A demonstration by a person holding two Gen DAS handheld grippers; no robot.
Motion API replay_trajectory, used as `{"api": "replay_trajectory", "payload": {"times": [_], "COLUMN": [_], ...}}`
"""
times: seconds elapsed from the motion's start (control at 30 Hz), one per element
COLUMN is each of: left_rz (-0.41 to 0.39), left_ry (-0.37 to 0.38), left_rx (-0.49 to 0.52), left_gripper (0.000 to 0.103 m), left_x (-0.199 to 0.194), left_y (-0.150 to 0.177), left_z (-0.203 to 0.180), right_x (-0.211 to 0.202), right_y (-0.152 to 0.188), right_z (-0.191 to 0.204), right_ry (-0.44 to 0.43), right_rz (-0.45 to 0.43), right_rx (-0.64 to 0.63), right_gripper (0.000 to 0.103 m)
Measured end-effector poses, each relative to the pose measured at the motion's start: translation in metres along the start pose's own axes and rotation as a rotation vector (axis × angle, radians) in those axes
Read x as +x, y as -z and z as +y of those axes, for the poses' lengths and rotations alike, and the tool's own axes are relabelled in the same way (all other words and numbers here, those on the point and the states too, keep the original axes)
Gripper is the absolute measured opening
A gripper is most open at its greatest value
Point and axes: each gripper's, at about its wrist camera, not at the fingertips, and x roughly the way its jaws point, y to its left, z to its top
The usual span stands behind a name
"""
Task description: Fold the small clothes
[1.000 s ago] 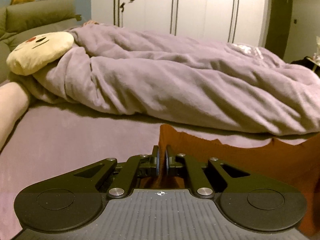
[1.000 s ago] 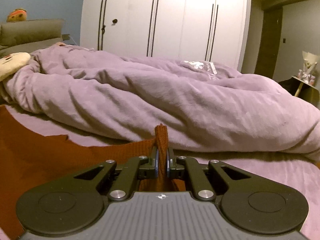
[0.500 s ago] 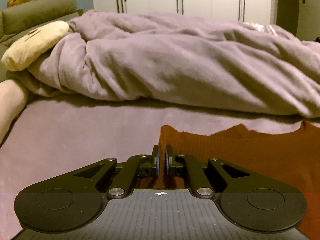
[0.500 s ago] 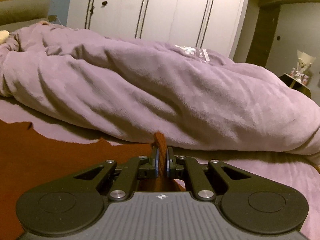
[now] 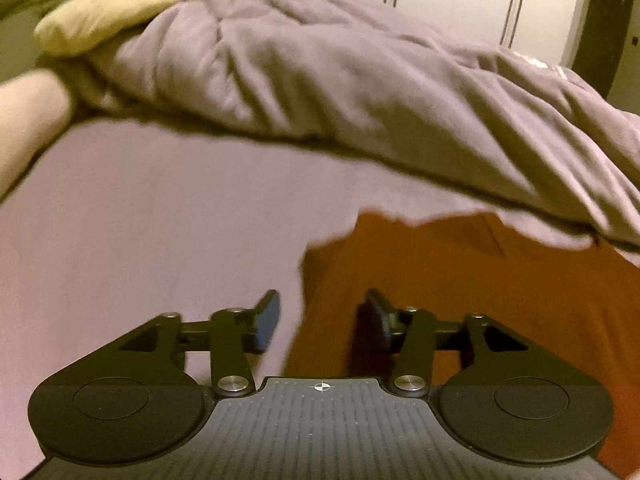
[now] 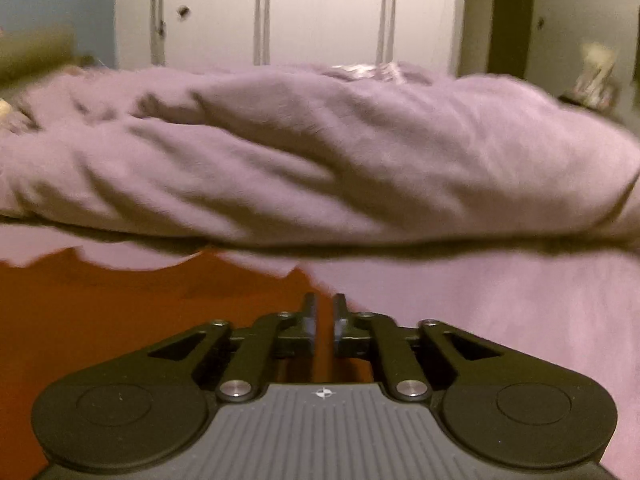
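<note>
Opening now, the left gripper (image 5: 319, 322), jaws spreading apart, pads off the cloth, only the left corner of the rust-orange garment (image 5: 460, 292) lying flat between and under them. Opening too, the right gripper (image 6: 323, 326), a narrow gap showing, the garment's right corner below it, seemingly released. Resting on the lilac bedsheet (image 5: 160, 232), spreading between both tools. Probably handling as light, soft and limp knit, not slippery; taking hold best at corners or hem edge. Farther, lying bunched, the purple duvet (image 6: 320, 152); behind, standing, the white wardrobe (image 6: 320, 12).
</note>
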Motion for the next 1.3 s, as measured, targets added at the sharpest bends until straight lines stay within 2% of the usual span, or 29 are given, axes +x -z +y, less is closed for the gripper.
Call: {"api": "replay_trajectory", "payload": {"times": [0.03, 0.1, 0.27, 0.33, 0.43, 0.5, 0.53, 0.63, 0.67, 0.7, 0.73, 0.83, 1.03, 1.17, 1.23, 1.3], "left_rz": [0.009, 0.018, 0.014, 0.035, 0.081, 0.098, 0.100, 0.091, 0.083, 0.066, 0.055, 0.041, 0.036, 0.036, 0.056, 0.065], "left_ry": [0.011, 0.021, 0.076, 0.119, 0.138, 0.146, 0.158, 0.128, 0.111, 0.098, 0.092, 0.081, 0.034, 0.002, -0.050, -0.114], "left_rx": [0.004, 0.003, -0.014, -0.023, -0.036, -0.078, -0.092, -0.068, -0.049, -0.027, -0.012, -0.008, -0.031, 0.005, 0.022, 0.039], "left_gripper": [0.058, 0.060, 0.060, 0.060, 0.060, 0.050, 0.039, 0.027, 0.016, 0.010, 0.010, 0.010, 0.010, 0.010, 0.011, 0.019], "left_x": [-0.006, -0.017, -0.043, -0.046, -0.038, -0.035, -0.034, -0.035, -0.036, -0.038, -0.041, -0.046, -0.045, -0.038, -0.028, -0.027], "left_y": [0.010, 0.027, 0.041, 0.045, 0.049, 0.049, 0.048, 0.041, 0.040, 0.038, 0.036, 0.032, 0.034, 0.038, 0.041, 0.043], "left_z": [0.004, 0.009, 0.005, 0.005, 0.008, 0.013, 0.014, 0.008, 0.005, 0.002, 0.000, -0.001, 0.008, 0.003, 0.001, 0.000], "right_x": [-0.009, -0.022, -0.031, -0.034, -0.033, -0.032, -0.032, -0.033, -0.033, -0.034, -0.036, -0.040, -0.040, -0.034, -0.022, -0.009], "right_y": [0.009, 0.028, 0.047, 0.046, 0.047, 0.049, 0.050, 0.051, 0.050, 0.050, 0.049, 0.050, 0.055, 0.055, 0.057, 0.057], "right_z": [-0.002, -0.005, -0.006, -0.010, -0.010, -0.010, -0.010, -0.012, -0.012, -0.008, -0.003, 0.017, 0.023, 0.026, 0.026, 0.021], "right_ry": [-0.025, -0.068, -0.040, -0.043, -0.030, -0.026, -0.027, -0.040, -0.040, -0.030, -0.017, 0.044, 0.110, 0.165, 0.204, 0.227], "right_rz": [0.015, 0.048, 0.099, 0.103, 0.127, 0.139, 0.150, 0.166, 0.167, 0.150, 0.129, 0.073, 0.019, 0.002, 0.038, 0.108], "right_rx": [0.013, 0.025, 0.037, 0.086, 0.111, 0.115, 0.123, 0.155, 0.151, 0.129, 0.091, -0.055, -0.133, -0.200, -0.241, -0.239], "right_gripper": [0.036, 0.041, 0.043, 0.044, 0.049, 0.051, 0.052, 0.052, 0.050, 0.038, 0.026, 0.010, 0.005, 0.003, 0.000, 0.000]}}
